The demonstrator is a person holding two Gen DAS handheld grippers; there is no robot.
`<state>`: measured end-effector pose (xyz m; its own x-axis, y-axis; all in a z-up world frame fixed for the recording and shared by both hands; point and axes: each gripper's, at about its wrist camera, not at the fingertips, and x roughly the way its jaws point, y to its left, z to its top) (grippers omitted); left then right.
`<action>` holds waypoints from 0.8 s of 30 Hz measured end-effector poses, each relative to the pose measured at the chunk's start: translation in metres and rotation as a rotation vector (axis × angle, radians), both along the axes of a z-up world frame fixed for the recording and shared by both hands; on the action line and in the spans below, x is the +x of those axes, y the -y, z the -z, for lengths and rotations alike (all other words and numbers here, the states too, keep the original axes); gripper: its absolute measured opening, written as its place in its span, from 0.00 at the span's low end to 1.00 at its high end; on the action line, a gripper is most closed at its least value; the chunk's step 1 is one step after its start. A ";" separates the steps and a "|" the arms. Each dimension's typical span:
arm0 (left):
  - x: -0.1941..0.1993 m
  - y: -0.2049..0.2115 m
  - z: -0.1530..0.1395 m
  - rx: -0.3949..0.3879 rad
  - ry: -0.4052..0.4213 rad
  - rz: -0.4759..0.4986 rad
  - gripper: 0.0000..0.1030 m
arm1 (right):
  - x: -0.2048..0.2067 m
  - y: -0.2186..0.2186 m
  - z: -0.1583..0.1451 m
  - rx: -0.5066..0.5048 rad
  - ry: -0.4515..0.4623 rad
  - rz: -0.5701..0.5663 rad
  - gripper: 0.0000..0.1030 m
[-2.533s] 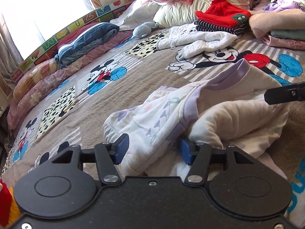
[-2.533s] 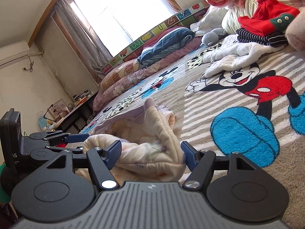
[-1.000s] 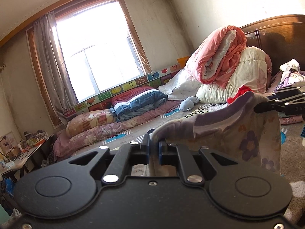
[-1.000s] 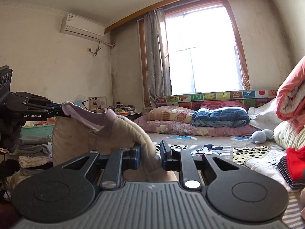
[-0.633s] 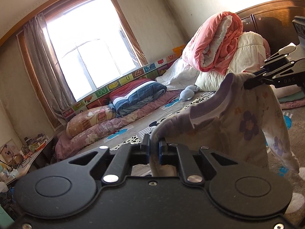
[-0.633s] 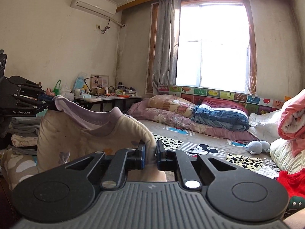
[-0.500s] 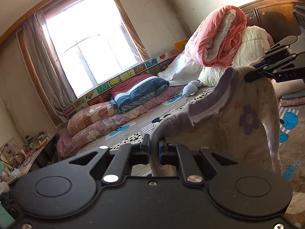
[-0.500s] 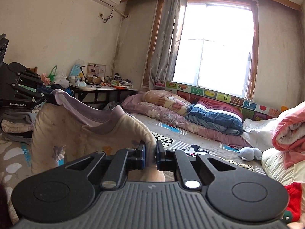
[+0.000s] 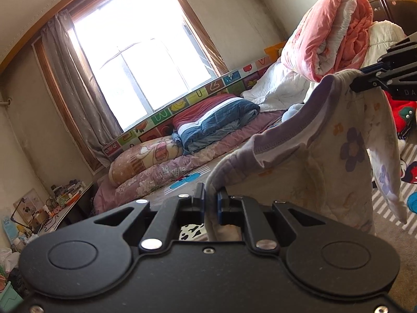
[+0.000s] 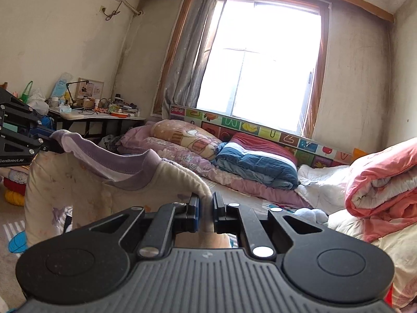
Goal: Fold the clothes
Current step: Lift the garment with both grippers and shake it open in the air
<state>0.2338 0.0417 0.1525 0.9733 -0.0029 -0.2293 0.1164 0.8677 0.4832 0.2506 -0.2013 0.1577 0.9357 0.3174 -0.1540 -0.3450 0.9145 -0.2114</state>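
A cream child's top [image 9: 320, 172] with a lilac neckband and purple flowers hangs stretched in the air between both grippers. My left gripper [image 9: 210, 203] is shut on one shoulder of it. My right gripper [image 10: 206, 212] is shut on the other shoulder, with the top [image 10: 86, 190] sagging to its left. In the left wrist view the right gripper [image 9: 365, 83] pinches the far shoulder at the upper right, and a sleeve [image 9: 388, 172] dangles below it. In the right wrist view the left gripper [image 10: 48, 146] grips the far corner at the left edge.
Below lies a bed [image 9: 388, 208] with a cartoon-mouse cover. Rolled pink and white quilts [image 9: 336, 28] are piled at its head, and a blue-and-red folded quilt [image 10: 255, 161] lies under the window. A cluttered desk [image 10: 99, 116] stands by the left wall. Folded red clothes [image 9: 404, 114] sit behind the top.
Both grippers swung sideways with the top held taut between them. The views panned across the room, and the right gripper's jaws closed tighter on the fabric.
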 end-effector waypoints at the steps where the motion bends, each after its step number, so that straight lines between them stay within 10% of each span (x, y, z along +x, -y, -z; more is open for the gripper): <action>1: 0.000 0.002 0.000 0.001 0.032 -0.006 0.08 | 0.004 -0.003 0.001 -0.002 0.031 0.025 0.11; 6: -0.021 0.003 0.022 0.049 0.106 0.015 0.08 | 0.004 -0.008 0.018 -0.002 0.138 0.074 0.11; 24: -0.194 0.004 0.195 0.318 -0.165 0.202 0.08 | -0.201 -0.044 0.194 -0.465 -0.027 -0.287 0.11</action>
